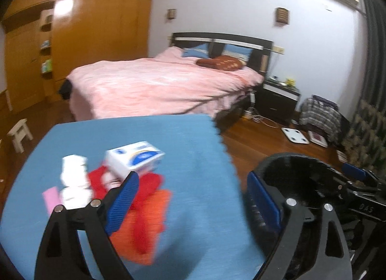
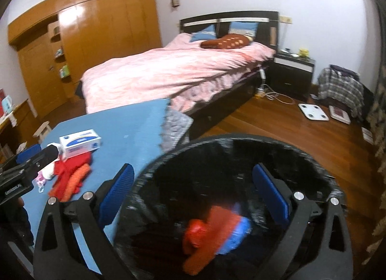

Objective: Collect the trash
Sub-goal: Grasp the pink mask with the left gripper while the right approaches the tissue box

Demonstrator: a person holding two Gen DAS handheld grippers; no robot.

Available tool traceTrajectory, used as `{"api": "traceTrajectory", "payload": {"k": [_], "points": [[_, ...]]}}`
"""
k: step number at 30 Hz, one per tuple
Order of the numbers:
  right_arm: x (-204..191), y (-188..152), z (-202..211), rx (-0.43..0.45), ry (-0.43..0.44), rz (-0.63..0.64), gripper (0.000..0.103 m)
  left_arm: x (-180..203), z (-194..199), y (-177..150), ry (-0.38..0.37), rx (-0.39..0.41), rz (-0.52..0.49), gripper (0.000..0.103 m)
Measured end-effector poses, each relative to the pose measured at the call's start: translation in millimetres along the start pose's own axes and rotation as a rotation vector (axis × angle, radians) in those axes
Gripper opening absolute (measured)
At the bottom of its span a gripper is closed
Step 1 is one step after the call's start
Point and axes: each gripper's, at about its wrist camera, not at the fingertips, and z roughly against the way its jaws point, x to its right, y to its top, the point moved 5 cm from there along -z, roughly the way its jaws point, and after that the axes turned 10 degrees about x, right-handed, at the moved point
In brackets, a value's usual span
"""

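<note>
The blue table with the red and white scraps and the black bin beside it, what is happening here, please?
A person with two handheld grippers is collecting trash. The right gripper straddles the rim of a round black bin beside the blue table; red-orange and blue pieces already lie inside. The left gripper hangs open over the table, holding nothing. A white-and-blue cardboard box, red and orange wrappers and white crumpled paper are on the table.

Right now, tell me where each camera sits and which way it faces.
Left wrist: on the left gripper, above the blue table, facing the trash pile and bed; both its fingers show.
Right wrist: on the right gripper, facing into the black bin; its fingers show.
Shared: table, pile, white box, bin, bed.
</note>
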Motion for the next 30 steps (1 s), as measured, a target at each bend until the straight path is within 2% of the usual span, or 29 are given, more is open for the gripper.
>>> {"api": "traceTrajectory", "payload": {"k": [9, 17, 23, 30], "points": [[-86, 1, -26, -0.017, 0.132, 0.074, 0.096, -91, 14, -12, 0.177, -0.007, 0.03, 0.089], [-140, -13, -54, -0.042, 0.19, 0.113, 0.096, -156, 16, -39, 0.302, -0.05, 0.066, 0.089], [-175, -32, -70, -0.073, 0.218, 0.135, 0.096, -184, 12, -60, 0.348, -0.099, 0.092, 0.089], [-194, -39, -82, -0.096, 0.238, 0.16, 0.096, -207, 1, -75, 0.358, -0.16, 0.136, 0.087]]}}
